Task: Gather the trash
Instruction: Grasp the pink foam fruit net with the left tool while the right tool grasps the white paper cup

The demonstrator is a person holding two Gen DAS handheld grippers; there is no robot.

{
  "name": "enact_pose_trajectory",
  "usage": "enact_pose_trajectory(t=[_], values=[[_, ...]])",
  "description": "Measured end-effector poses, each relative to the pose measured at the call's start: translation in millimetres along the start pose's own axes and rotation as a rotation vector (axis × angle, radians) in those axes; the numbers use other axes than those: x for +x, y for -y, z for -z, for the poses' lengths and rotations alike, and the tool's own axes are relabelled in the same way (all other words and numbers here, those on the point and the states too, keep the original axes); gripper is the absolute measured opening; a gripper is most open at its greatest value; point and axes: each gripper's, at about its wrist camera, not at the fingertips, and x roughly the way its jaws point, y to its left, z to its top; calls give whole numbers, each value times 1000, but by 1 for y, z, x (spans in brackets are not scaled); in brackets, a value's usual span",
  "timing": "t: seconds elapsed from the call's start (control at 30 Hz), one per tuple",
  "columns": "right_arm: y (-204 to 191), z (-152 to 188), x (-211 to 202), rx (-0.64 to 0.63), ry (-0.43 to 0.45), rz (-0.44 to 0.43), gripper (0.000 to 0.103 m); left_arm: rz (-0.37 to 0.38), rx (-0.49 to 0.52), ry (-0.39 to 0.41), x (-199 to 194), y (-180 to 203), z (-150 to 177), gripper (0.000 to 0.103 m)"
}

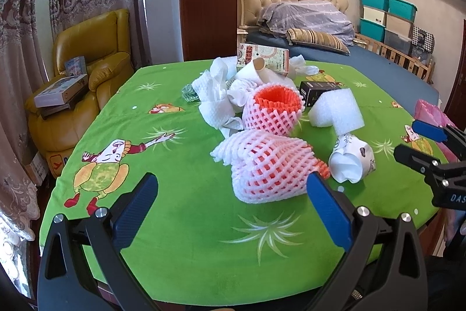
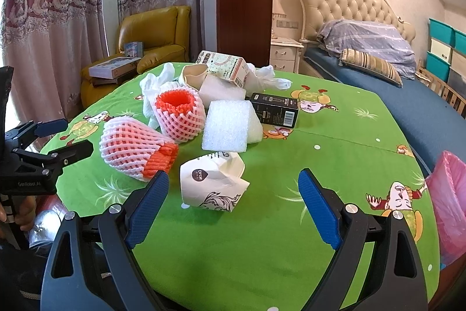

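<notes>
- Left gripper [image 1: 233, 188]: black arms, blue ribbed pads, silver screws.
- Right gripper [image 2: 233, 185]: the same black frame, blue pads, silver screws; white lettering on its body.

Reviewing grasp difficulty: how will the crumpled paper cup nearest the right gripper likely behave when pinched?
The crumpled paper cup is already dented and torn at its mouth, so it will probably collapse further rather than resist. It looks light and thin-walled, likely sliding on the green tablecloth if nudged. The open right gripper seems wide enough to straddle it.

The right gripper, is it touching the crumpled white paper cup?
Apart. In the right wrist view the open right gripper shows green cloth between its fingers and the crumpled white paper cup.
</notes>
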Motion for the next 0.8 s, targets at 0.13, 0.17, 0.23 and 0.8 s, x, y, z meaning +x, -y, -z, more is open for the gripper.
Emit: enact_pose_trajectory(t=[0.13, 0.17, 0.23, 0.8], values=[[1, 0, 10, -4, -9, 1, 85, -12, 22, -13, 8, -1, 2, 99], [2, 0, 13, -3, -13, 1, 85, -8, 28, -20, 12, -1, 3, 99], [4, 1, 22, 2, -27, 2, 85, 7, 17, -32, 20, -4, 5, 99], [-3, 8, 75, 17, -125, -81, 84, 133, 2, -45, 58, 5, -5, 90]])
